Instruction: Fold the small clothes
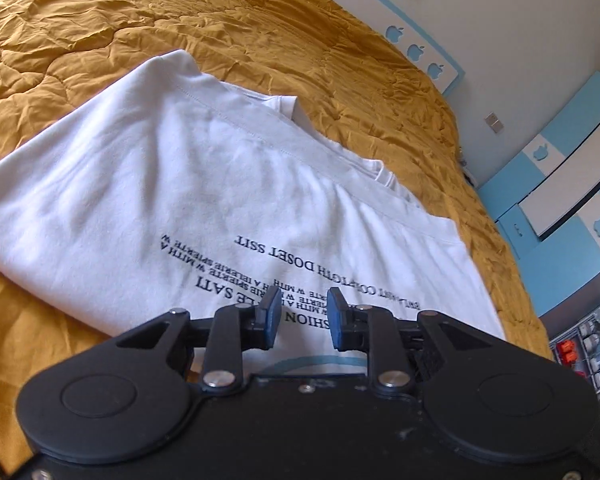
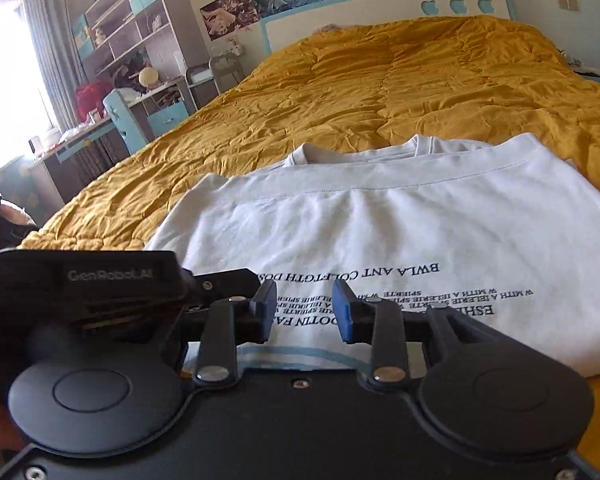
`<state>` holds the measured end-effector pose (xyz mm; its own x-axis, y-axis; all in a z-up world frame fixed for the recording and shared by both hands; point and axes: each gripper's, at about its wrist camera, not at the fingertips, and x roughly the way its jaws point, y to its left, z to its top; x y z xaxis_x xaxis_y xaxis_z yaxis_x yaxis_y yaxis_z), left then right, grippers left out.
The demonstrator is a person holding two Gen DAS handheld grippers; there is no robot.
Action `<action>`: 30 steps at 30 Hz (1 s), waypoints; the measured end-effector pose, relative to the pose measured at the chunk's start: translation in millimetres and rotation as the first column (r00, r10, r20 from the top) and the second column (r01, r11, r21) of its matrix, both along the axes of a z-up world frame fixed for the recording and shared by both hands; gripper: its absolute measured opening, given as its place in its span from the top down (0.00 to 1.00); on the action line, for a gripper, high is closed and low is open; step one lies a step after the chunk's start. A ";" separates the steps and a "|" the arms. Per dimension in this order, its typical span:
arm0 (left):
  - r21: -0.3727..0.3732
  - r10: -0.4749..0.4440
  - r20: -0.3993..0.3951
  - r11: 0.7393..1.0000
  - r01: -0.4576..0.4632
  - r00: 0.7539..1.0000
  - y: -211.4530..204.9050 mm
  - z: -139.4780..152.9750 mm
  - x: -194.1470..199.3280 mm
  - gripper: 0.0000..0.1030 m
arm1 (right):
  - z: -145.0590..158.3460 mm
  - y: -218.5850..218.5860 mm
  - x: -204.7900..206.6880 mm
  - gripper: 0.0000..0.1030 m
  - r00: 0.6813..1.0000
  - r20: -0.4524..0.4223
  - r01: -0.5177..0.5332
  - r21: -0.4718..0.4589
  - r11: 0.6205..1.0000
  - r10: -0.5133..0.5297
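My left gripper (image 1: 304, 318) points forward and somewhat downward, its black linkage arms spread to either side. Its two blue pads (image 1: 274, 312) stand apart with a clear gap, and nothing sits between them. My right gripper (image 2: 304, 312) takes much the same pose, tilted downward, its blue pads (image 2: 345, 312) parted and gripping nothing. In the right wrist view the left gripper's black body (image 2: 100, 288) shows just beside my right one, on the picture's left.
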<state>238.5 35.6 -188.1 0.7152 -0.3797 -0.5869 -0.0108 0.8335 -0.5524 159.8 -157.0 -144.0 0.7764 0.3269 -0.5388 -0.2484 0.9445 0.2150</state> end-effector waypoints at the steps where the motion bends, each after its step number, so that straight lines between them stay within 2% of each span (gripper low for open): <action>1: 0.006 0.006 -0.006 1.000 -0.006 1.000 4.2 -2.7 0.6 0.77 | -4.9 1.5 -0.6 0.69 1.000 -0.015 -0.004 -0.019 1.000 0.004; 3: 0.016 0.031 -0.009 0.999 -0.031 0.999 21.8 -3.7 -1.3 0.77 | -11.5 -5.0 -0.3 0.70 1.000 -0.030 0.008 -0.051 0.999 -0.010; 6: 0.085 0.096 0.009 0.992 -0.096 0.995 47.2 0.0 -7.8 0.76 | -9.6 -34.8 -3.5 0.70 0.997 -0.030 0.063 -0.056 0.996 -0.065; 9: 0.102 0.166 -0.008 0.981 -0.164 0.986 84.6 -1.8 -12.9 0.76 | -4.3 -77.9 -8.4 0.70 0.981 -0.030 0.191 -0.065 0.979 -0.194; 11: 0.097 0.197 -0.015 0.976 -0.195 0.980 105.6 -4.7 -15.8 0.75 | -4.3 -114.3 -12.3 0.70 0.956 -0.045 0.287 -0.055 0.956 -0.290; 13: 0.068 0.217 -0.026 0.974 -0.215 0.976 123.0 -7.7 -18.3 0.78 | -5.1 -145.0 -16.2 0.72 0.932 -0.056 0.357 -0.039 0.933 -0.359; 15: 0.083 0.220 -0.032 0.973 -0.216 0.975 134.2 -8.3 -18.1 0.92 | -4.0 -165.5 -20.1 0.72 0.914 -0.061 0.399 -0.038 0.916 -0.401; 17: 0.083 0.207 -0.033 0.975 -0.204 0.978 138.1 -8.8 -17.8 0.92 | -3.1 -176.9 -22.9 0.72 0.889 -0.054 0.450 -0.081 0.889 -0.455; 19: 0.087 0.207 -0.041 0.975 -0.203 0.977 137.0 -6.2 -17.9 0.92 | -4.0 -186.4 -26.0 0.72 0.895 -0.074 0.437 -0.043 0.898 -0.439; 20: 0.066 0.205 -0.045 0.977 -0.201 0.978 132.5 -1.2 -18.4 0.90 | -3.0 -184.6 -25.9 0.72 0.894 -0.080 0.437 -0.056 0.898 -0.441; 21: 0.043 0.203 -0.043 0.979 -0.201 0.978 128.4 6.0 -22.1 0.73 | -0.5 -182.2 -26.5 0.70 0.893 -0.080 0.438 -0.074 0.896 -0.443; 22: 0.030 0.200 -0.032 0.980 -0.199 0.979 123.3 15.1 -28.7 0.65 | 5.6 -178.0 -28.7 0.65 0.889 -0.077 0.445 -0.085 0.891 -0.451; 23: 0.026 0.192 -0.025 0.981 -0.191 0.981 117.7 23.8 -35.3 0.59 | 15.0 -174.9 -35.1 0.63 0.892 -0.062 0.444 -0.054 0.894 -0.447; 25: 0.009 0.172 -0.023 0.985 -0.172 0.985 106.6 36.4 -48.1 0.56 | 30.9 -171.6 -46.7 0.52 0.908 -0.063 0.417 0.048 0.908 -0.414; 27: -0.050 0.156 -0.049 0.986 -0.158 0.987 98.6 39.9 -64.7 0.53 | 39.3 -165.8 -55.4 0.48 0.921 -0.095 0.387 0.122 0.914 -0.377; 28: -0.080 0.155 -0.067 0.984 -0.160 0.986 97.4 38.1 -70.4 0.53 | 40.6 -162.9 -60.2 0.48 0.926 -0.117 0.375 0.169 0.911 -0.360; 30: -0.149 0.171 -0.116 0.971 -0.188 0.978 96.3 26.7 -85.2 0.53 | 34.5 -161.0 -67.4 0.48 0.924 -0.181 0.378 0.288 0.880 -0.338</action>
<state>153.4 132.0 -161.4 0.7196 -0.3448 -0.6027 -0.2153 0.7145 -0.6657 92.4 -318.0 -109.5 0.8073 0.2052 -0.5533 0.1413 0.8431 0.5189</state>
